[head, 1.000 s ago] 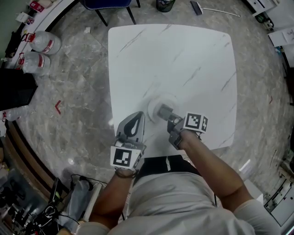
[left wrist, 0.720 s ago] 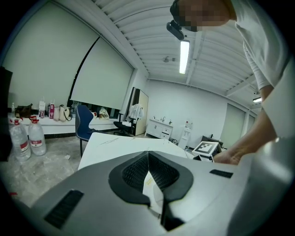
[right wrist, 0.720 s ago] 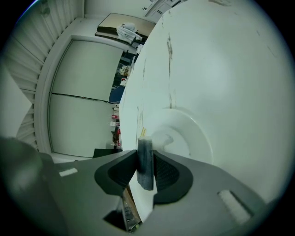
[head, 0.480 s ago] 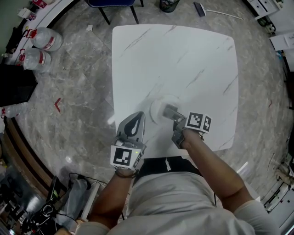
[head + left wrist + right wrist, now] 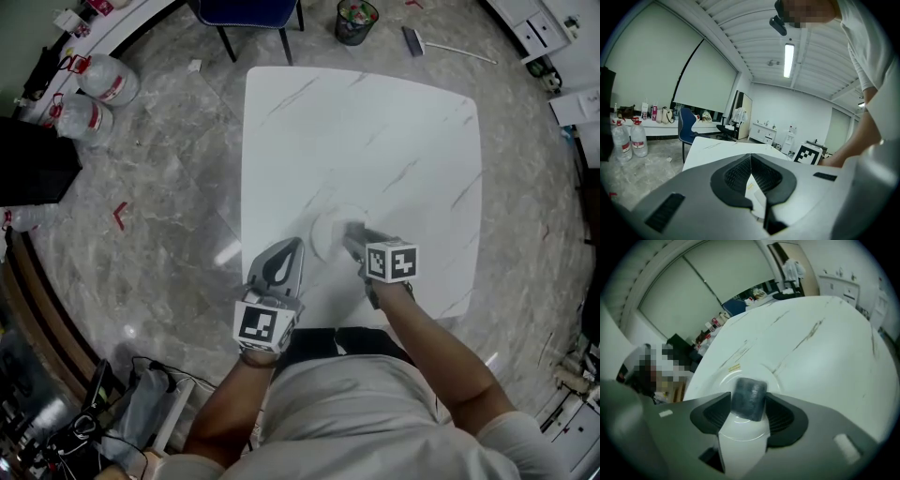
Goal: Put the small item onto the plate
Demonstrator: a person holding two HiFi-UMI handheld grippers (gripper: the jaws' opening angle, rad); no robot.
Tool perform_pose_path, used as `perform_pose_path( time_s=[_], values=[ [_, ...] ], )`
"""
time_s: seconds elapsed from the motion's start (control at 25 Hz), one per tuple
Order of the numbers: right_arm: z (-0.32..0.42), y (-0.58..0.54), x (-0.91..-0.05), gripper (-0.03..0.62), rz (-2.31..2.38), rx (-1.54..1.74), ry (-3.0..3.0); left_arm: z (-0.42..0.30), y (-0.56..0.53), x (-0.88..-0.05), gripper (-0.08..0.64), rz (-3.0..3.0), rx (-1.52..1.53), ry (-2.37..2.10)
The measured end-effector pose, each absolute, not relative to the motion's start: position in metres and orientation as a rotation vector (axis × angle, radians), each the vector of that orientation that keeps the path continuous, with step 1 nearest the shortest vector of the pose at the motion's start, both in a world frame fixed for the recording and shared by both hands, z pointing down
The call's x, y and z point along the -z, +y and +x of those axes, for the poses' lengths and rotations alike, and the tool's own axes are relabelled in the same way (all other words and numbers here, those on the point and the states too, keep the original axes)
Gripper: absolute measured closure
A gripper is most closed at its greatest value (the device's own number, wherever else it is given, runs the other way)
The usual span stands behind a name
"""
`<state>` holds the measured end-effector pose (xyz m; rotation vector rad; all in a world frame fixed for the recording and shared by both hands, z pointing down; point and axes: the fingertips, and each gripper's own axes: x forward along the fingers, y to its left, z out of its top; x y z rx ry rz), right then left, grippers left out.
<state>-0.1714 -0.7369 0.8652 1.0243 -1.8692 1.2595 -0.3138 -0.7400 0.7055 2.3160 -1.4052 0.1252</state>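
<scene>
the small dark grey rounded block [image 5: 749, 397] stands between the two jaws of the right gripper [image 5: 748, 401], up near their tips. those jaws have just been opening and now stand wide apart, so the ribbed pads flank the block on either side rather than squeeze it. whether a pad brushes its side cannot be told.

the block rests on the white round plate [image 5: 723, 377], toward the plate's middle. in the head view the right gripper [image 5: 352, 236] reaches over the plate [image 5: 326, 232] from the person's side, and the block cannot be made out under it. the plate sits on the white marble-patterned square table [image 5: 375, 141], in the half nearer the person.

in the right gripper view the block looks a little longer than it is wide. its long axis runs roughly along the gripper's own line, away from the camera, and leans slightly to the right.

the left gripper [image 5: 284, 255] is held just left of the plate and apart from it. the left gripper view shows its jaws [image 5: 750, 157] closed tip to tip with nothing between them.
</scene>
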Motion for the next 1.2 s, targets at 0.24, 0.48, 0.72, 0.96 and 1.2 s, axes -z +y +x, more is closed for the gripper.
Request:
perform_pose_path(
  time_s=[0.24, 0.48, 0.72, 0.96, 1.2],
  values=[
    [-0.174, -0.739, -0.852, 0.377, 0.977, -0.999, -1.955, -0.321, -0.731, -0.697, 0.554, 2.303, -0.106, -1.448],
    [-0.188, -0.735, -0.787, 0.407, 0.916, -0.753, -2.188, -0.312, -0.711, -0.668, 0.554, 2.306, -0.084, -1.522],
    [-0.182, -0.700, -0.689, 0.589, 0.789, -0.480, -2.495, -0.285, -0.679, -0.622, 0.554, 2.315, -0.054, -1.597],
    [-0.133, -0.655, -0.581, 0.591, 0.784, -0.285, -2.706, -0.239, -0.641, -0.549, 0.554, 2.355, 0.026, -1.646],
    [-0.082, -0.596, -0.451, 0.591, 0.798, -0.099, -2.891, -0.186, -0.595, -0.451, 0.554, 2.424, 0.111, -1.695]
  ],
)
